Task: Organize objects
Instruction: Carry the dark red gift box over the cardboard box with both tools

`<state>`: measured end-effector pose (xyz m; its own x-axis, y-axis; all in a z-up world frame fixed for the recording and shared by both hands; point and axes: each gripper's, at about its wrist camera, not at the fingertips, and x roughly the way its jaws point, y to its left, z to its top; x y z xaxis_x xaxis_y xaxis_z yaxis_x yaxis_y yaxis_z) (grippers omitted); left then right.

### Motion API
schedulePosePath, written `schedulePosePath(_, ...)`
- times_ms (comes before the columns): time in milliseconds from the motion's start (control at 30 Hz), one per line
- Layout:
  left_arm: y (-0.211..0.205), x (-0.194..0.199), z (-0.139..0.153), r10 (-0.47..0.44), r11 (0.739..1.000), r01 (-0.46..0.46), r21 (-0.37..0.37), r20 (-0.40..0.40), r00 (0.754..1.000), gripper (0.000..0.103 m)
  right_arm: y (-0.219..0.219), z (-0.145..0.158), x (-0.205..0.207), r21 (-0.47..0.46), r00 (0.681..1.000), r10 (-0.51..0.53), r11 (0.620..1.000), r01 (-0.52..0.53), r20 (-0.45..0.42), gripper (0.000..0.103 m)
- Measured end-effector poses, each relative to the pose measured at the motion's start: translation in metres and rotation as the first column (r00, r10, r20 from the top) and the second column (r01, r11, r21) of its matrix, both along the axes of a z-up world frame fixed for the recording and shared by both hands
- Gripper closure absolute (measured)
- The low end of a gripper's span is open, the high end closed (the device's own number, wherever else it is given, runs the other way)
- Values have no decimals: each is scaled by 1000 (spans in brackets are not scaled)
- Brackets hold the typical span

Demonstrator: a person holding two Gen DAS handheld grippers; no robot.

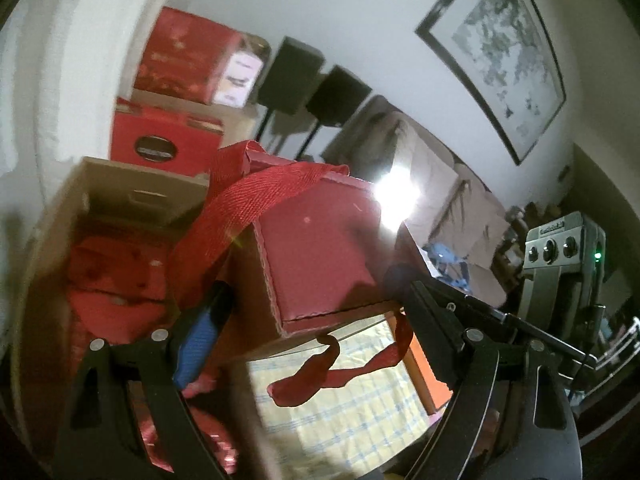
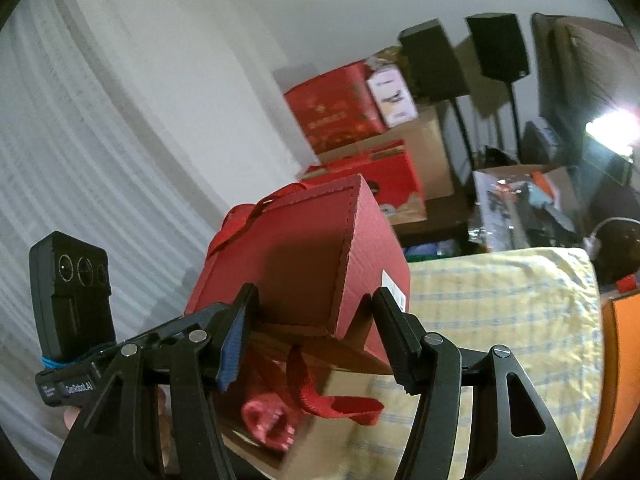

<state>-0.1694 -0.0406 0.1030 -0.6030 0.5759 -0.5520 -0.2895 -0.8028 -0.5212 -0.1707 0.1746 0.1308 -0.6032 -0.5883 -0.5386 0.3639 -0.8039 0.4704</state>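
Note:
A red cardboard gift box [image 1: 320,248] with red ribbon handles [image 1: 248,208] hangs in the air, tilted, above a yellow checked cloth [image 1: 352,412]. My left gripper [image 1: 316,292] grips it across its width, with the blue pad [image 1: 200,336] on its left side and the other finger at its right edge. In the right wrist view the same box [image 2: 304,256] sits corner-first between the jaws of my right gripper [image 2: 316,296], which press on both sides. A loose ribbon [image 2: 320,396] dangles under the box.
An open brown carton [image 1: 100,196] holding red items sits left of and below the box. Red boxes [image 2: 340,108] are stacked on cartons by the wall. Two black speakers [image 2: 496,44] stand on stands. A cluttered carton [image 2: 520,200] lies beyond the cloth, and an orange edge [image 2: 624,360] shows at right.

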Motion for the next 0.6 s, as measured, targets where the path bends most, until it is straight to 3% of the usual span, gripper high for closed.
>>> schedulePosePath(267,-47,-6,-1,69,998,-68,-11,17,998,18,-49,-4,-17,-18,998,59,998,-59,23,41)
schedulePosePath(600,-85,-29,-6,91,995,-91,-36,4,996,18,-88,-10,-38,-34,995,87,996,-86,44,41)
